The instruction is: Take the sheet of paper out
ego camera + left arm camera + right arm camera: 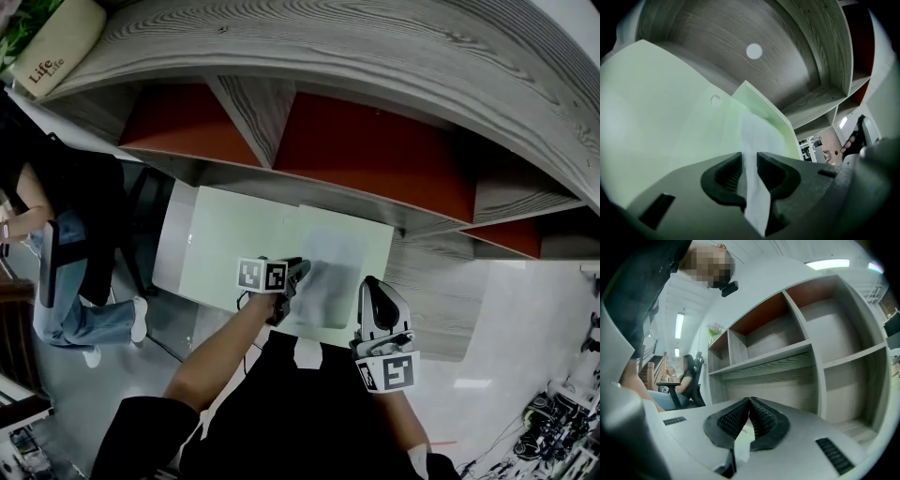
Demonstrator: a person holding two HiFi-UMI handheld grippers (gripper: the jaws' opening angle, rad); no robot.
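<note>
A pale grey-white sheet of paper (330, 270) lies on a pale green folder (370, 234) at the right end of a pale green table (220, 239). My left gripper (296, 272) reaches the sheet's near left edge. In the left gripper view the sheet (757, 136) runs up between the two dark pads, and my left gripper (749, 159) is shut on it, with a green flap (761, 105) raised behind. My right gripper (373, 289) hovers at the table's near right edge, pointing level. In the right gripper view my right gripper (749, 401) is shut with nothing held.
A curved grey wooden shelf unit with red back panels (375, 150) stands right behind the table. A person sits on a chair (70, 281) at the left. A cushion (56, 47) lies on the shelf top. Cables and gear (562, 422) crowd the floor at lower right.
</note>
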